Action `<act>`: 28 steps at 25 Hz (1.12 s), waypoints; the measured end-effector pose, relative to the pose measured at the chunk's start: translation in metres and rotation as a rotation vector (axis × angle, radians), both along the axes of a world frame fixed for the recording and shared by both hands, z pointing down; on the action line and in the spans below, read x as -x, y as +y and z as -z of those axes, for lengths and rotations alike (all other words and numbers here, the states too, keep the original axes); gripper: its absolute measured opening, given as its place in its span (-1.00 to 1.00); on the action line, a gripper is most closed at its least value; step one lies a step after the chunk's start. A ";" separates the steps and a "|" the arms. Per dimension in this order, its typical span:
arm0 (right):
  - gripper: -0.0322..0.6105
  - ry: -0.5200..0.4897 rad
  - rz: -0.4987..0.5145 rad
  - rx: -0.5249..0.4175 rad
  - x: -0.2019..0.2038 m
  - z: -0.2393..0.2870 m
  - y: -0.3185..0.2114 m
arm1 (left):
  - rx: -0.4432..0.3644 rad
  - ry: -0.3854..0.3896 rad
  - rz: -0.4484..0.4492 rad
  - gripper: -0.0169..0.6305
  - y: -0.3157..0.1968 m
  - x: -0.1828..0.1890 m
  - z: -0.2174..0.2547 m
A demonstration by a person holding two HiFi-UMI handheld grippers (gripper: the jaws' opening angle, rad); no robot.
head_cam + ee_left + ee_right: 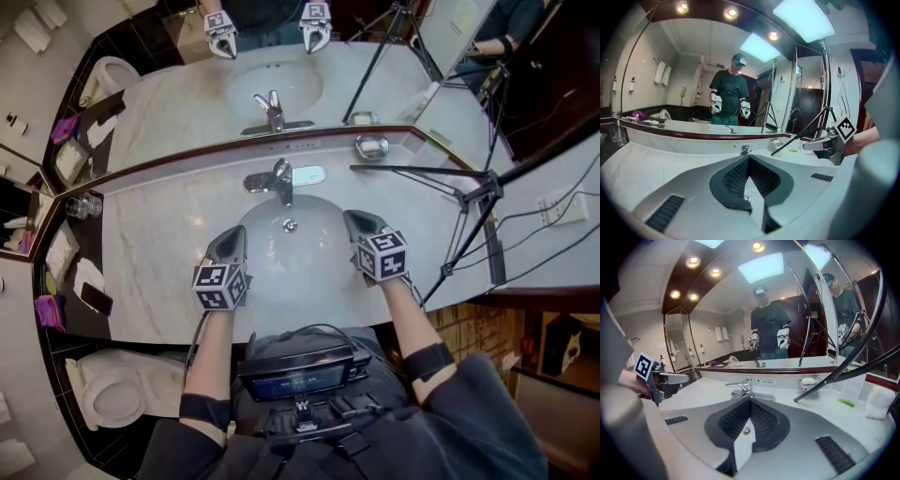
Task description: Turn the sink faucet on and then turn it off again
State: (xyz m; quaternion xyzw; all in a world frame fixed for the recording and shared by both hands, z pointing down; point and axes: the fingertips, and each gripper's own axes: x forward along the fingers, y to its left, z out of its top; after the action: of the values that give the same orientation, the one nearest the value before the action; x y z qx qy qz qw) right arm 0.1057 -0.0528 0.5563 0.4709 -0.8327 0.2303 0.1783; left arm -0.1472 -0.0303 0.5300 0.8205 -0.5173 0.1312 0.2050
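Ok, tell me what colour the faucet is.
The faucet is shiny chrome silver, best seen in the right gripper view.

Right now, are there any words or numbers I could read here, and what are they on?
Nothing reads clearly.
Small white label behind the chrome sink faucet: print too small to read.
Dark chest-worn screen: blurred, unreadable.
Black-and-white square markers on the left hand-held gripper and right hand-held gripper: patterns only, no letters.
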 end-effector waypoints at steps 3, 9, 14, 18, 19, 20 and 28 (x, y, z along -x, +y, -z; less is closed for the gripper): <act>-0.85 0.004 0.001 0.007 -0.004 -0.004 0.003 | 0.002 0.018 0.015 -0.95 0.002 -0.001 -0.001; -0.85 0.010 0.007 0.013 -0.010 -0.009 0.002 | 0.007 -0.001 0.028 -0.95 0.001 -0.002 -0.002; -0.85 0.064 0.064 -0.004 -0.005 -0.016 -0.001 | 0.010 -0.015 0.037 -0.95 -0.003 -0.003 0.000; -0.84 0.158 0.131 -0.050 0.007 -0.016 -0.008 | 0.012 -0.028 0.044 -0.95 -0.007 -0.004 0.002; -0.84 0.169 0.146 -0.057 0.013 -0.015 -0.011 | 0.012 -0.031 0.047 -0.95 -0.008 -0.003 0.002; -0.84 0.172 0.157 -0.060 0.018 -0.013 -0.013 | 0.010 -0.037 0.047 -0.95 -0.009 -0.003 0.001; -0.84 0.127 0.143 -0.017 0.024 -0.022 -0.007 | -0.043 -0.362 -0.163 -0.42 -0.025 -0.026 -0.019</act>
State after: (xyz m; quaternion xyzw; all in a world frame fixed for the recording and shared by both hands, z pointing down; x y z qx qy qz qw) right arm 0.0814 -0.0595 0.5784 0.4253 -0.8532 0.1795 0.2428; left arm -0.1214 -0.0558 0.5490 0.8268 -0.4802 0.2816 0.0801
